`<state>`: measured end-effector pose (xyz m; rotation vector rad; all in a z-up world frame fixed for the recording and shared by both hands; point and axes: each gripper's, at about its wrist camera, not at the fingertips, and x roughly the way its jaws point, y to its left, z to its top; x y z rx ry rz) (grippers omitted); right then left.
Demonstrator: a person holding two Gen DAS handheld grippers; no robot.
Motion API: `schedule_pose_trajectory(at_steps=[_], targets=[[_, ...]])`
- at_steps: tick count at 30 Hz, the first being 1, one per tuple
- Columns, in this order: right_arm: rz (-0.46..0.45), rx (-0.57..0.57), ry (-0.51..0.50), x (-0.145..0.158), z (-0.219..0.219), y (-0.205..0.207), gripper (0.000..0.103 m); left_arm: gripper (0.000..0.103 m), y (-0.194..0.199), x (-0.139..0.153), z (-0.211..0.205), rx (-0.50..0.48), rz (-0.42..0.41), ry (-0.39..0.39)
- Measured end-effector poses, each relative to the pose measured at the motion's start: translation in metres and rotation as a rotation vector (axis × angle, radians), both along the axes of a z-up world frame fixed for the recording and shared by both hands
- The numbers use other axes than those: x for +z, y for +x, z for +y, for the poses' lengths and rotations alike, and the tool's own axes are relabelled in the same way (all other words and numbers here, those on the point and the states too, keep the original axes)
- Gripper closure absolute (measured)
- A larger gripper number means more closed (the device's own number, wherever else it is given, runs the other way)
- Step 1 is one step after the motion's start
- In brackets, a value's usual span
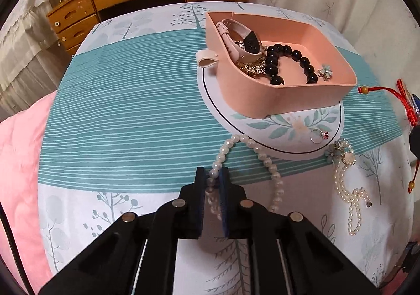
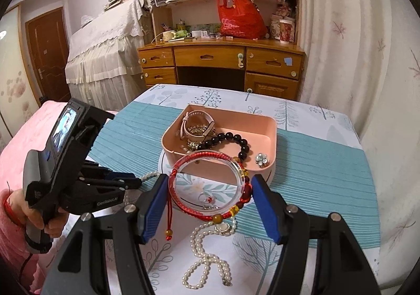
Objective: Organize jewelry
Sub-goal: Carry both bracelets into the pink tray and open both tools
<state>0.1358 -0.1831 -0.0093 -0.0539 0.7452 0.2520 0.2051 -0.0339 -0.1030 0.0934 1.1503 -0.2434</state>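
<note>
My left gripper [image 1: 212, 177] is shut on a large-pearl necklace [image 1: 265, 158] that lies on the cloth at the edge of a white floral plate [image 1: 278, 124]. My right gripper [image 2: 210, 187] is shut on a clear bangle wrapped in red cord [image 2: 210, 184], held above the plate. A pink tray [image 1: 328, 40] on the plate holds a pink watch [image 1: 236, 32], a black bead bracelet [image 1: 288, 59], gold chain and a flower earring [image 1: 325, 70]. A ring with a red stone [image 1: 319, 135] lies on the plate. A small-pearl bracelet with a flower charm [image 1: 346, 182] lies on the cloth.
The table has a teal-striped cloth [image 1: 131, 116]. A pink quilt [image 1: 18, 164] lies to the left. A wooden desk with drawers [image 2: 223, 61] stands behind the table, curtains to the right. The left gripper body [image 2: 78, 177] is close to my right gripper's left finger.
</note>
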Motion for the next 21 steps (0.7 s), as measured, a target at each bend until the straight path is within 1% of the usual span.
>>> schedule_pose_trajectory(at_steps=[4, 7, 9, 13, 16, 19, 21], targets=[[0.012, -0.019, 0.011, -0.001, -0.005, 0.002, 0.039, 0.098, -0.001, 0.001, -0.001, 0.002, 0.001, 0.007], [0.01, -0.026, 0.02, 0.0, -0.01, 0.004, 0.039, 0.098, -0.001, 0.004, 0.001, -0.006, 0.025, -0.029], [0.006, -0.034, 0.031, 0.003, -0.013, 0.005, 0.039, 0.098, -0.002, 0.01, 0.0, -0.017, 0.01, -0.029], [-0.001, -0.048, 0.036, 0.008, -0.018, 0.009, 0.039, 0.098, -0.009, 0.027, 0.0, -0.042, -0.011, -0.055], [-0.008, -0.047, 0.032, 0.013, -0.018, 0.013, 0.039, 0.098, -0.012, 0.047, 0.0, -0.059, -0.042, -0.069], [-0.02, -0.032, 0.023, 0.021, -0.016, 0.019, 0.039, 0.098, -0.013, 0.072, 0.0, -0.081, -0.085, -0.092], [-0.03, -0.015, 0.02, 0.027, -0.014, 0.022, 0.039, 0.098, -0.013, 0.088, -0.002, -0.094, -0.12, -0.092]])
